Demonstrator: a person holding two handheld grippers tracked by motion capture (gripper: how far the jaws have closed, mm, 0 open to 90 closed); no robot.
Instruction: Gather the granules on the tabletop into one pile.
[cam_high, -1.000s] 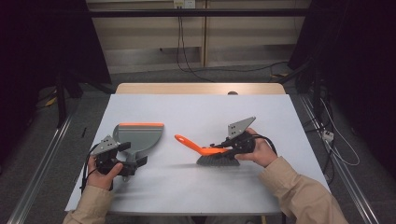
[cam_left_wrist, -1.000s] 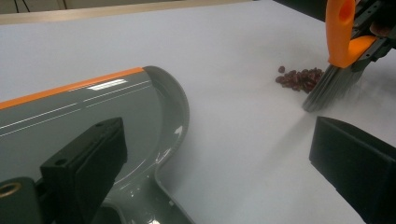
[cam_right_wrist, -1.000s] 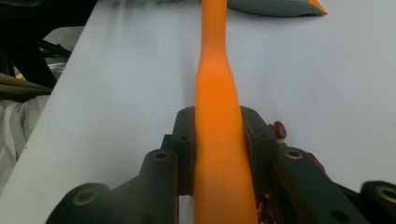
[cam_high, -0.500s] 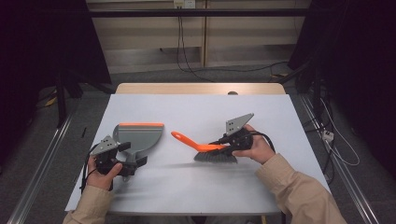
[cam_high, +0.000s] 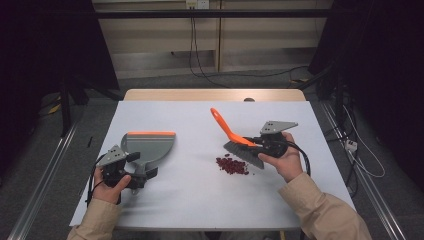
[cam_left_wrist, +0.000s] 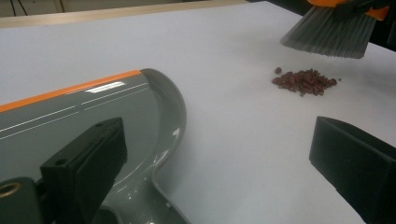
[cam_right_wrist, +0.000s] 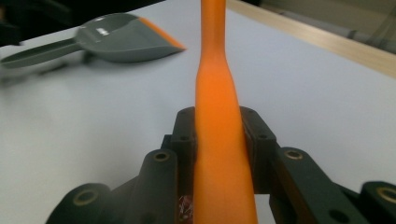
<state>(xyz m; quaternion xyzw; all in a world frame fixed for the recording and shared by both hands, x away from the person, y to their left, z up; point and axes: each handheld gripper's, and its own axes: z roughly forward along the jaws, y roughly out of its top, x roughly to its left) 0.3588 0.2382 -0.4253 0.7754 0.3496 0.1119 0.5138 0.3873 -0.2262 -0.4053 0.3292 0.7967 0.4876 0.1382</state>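
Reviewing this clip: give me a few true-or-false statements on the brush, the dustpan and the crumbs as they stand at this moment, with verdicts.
1. The right gripper is clamped on the orange handle of the brush. True.
2. The dark red crumbs already lie inside the dustpan. False: they sit in a small pile on the table, apart from the dustpan.
3. The brush bristles hang just above and beside the crumb pile. True.
4. The left gripper is shut on the dustpan handle. False: its jaws stand wide apart, with the handle beside one of them.
5. The dustpan has an orange edge strip. True.
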